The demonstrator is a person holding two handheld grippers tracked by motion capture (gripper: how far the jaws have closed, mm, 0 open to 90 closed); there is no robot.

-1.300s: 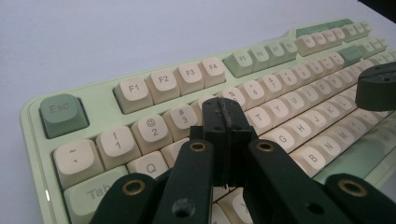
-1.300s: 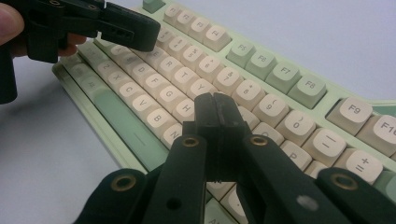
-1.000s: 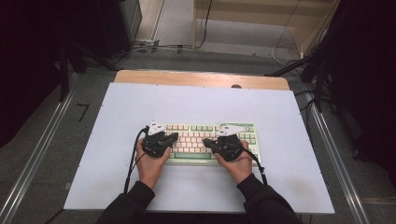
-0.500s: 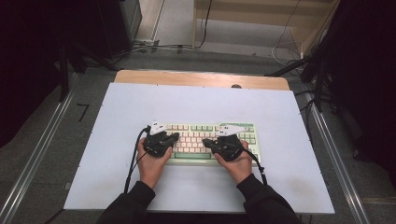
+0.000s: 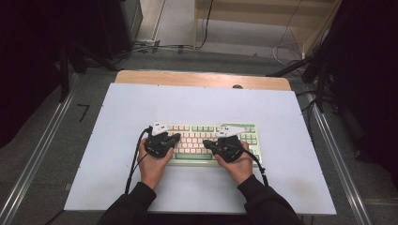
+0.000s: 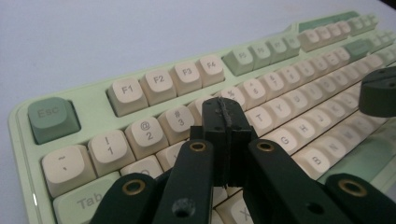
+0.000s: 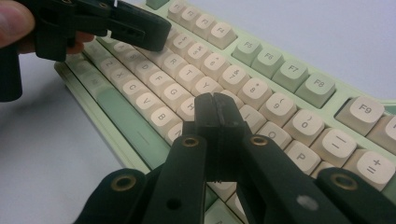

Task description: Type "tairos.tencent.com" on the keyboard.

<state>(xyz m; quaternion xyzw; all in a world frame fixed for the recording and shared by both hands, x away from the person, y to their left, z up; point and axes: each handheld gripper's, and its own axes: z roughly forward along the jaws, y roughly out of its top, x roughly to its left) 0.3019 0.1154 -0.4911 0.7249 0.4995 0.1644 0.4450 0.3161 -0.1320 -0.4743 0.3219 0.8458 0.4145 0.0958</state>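
Green keyboard (image 5: 209,143) mid-table; left gripper (image 6: 223,114) and right gripper (image 7: 215,109) poised over its keys, jaws together, likely for pressing

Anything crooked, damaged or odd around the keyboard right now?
Nothing stands out. The keyboard lies square on the white table, its keys all seated, and the left gripper and right gripper sit shut over it.

Even overhead light on the table (image 5: 197,103), dark surroundings; close gripper views soft at edges.
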